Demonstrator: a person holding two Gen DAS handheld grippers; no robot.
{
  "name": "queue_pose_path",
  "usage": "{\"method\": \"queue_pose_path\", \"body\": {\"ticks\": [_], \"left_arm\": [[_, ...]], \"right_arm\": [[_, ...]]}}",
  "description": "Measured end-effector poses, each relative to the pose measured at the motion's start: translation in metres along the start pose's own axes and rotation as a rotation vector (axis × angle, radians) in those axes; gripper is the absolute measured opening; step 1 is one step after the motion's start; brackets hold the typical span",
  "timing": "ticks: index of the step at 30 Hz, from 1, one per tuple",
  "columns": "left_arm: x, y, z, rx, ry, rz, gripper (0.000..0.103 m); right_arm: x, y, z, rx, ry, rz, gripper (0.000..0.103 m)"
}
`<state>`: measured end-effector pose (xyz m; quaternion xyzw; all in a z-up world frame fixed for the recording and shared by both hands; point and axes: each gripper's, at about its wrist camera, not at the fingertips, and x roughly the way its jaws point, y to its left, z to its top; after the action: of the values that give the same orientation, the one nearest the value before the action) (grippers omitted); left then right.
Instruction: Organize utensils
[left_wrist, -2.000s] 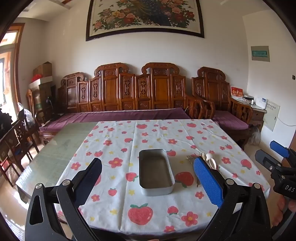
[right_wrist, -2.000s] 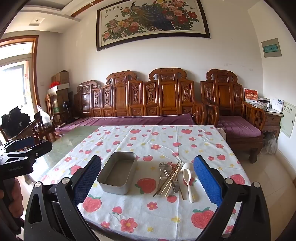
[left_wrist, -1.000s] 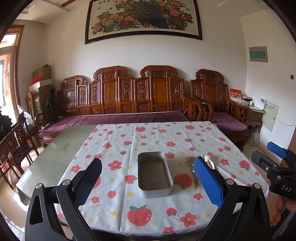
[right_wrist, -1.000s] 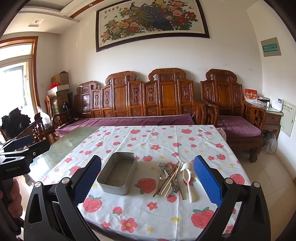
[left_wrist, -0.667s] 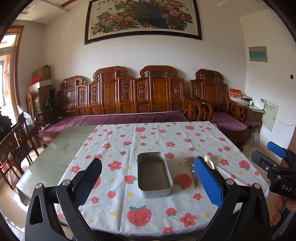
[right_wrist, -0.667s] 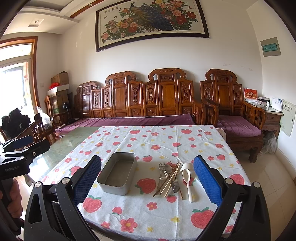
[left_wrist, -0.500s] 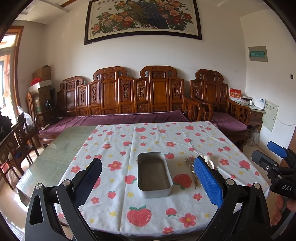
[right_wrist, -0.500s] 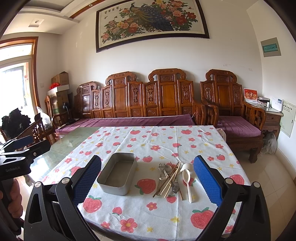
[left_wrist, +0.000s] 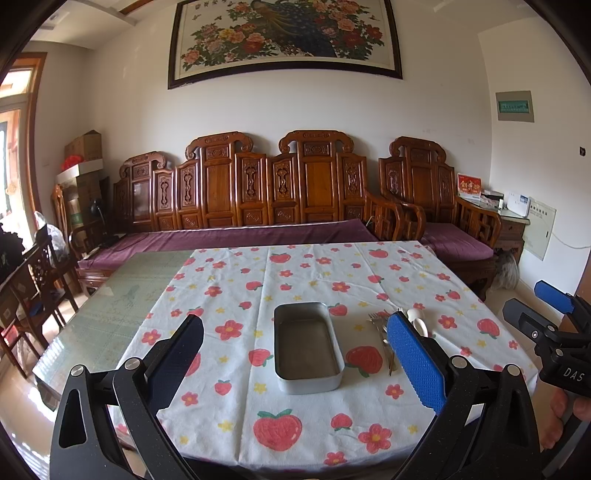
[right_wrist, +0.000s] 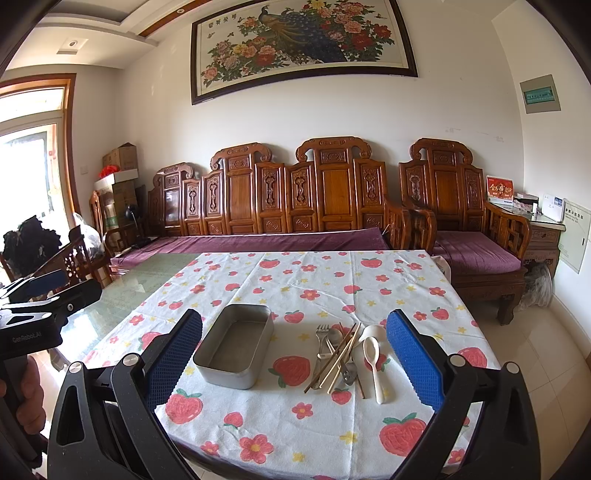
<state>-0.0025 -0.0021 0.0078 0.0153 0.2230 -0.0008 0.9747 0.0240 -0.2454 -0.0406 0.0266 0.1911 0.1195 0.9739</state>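
An empty rectangular metal tin (left_wrist: 306, 345) (right_wrist: 234, 347) lies on the strawberry-print tablecloth (left_wrist: 317, 280). To its right lies a pile of utensils (right_wrist: 338, 356): a metal fork, wooden chopsticks and white ceramic spoons (right_wrist: 372, 354); in the left wrist view the pile (left_wrist: 386, 332) is partly hidden by my finger. My left gripper (left_wrist: 295, 354) is open and empty, held before the table's near edge facing the tin. My right gripper (right_wrist: 293, 350) is open and empty, facing tin and utensils. Each gripper shows at the other view's edge (left_wrist: 554, 332) (right_wrist: 40, 299).
The left part of the table is bare glass top (left_wrist: 110, 314). A carved wooden sofa with purple cushions (left_wrist: 258, 232) stands behind the table, wooden chairs (left_wrist: 33, 288) to the left, an armchair and side cabinet (right_wrist: 480, 243) at the right.
Both grippers stay almost still and open. The left view has risen and drawn back slightly since two seconds ago. Nothing on the table has moved.
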Motion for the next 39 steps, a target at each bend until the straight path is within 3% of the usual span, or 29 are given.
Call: {"method": "queue_pose_path", "body": {"ticks": [26,39], "left_arm": [[-0.005,-0.013,0.008,0.002,0.004,-0.009,0.097],[0.052,-0.005,-0.023,0.000,0.133,-0.025,0.097]], "right_arm": [[0.005,-0.002,-0.004,0.001,0.001,0.000,0.100],[0.049,-0.026,-0.034,0.030,0.089,-0.021,0.100]]}}
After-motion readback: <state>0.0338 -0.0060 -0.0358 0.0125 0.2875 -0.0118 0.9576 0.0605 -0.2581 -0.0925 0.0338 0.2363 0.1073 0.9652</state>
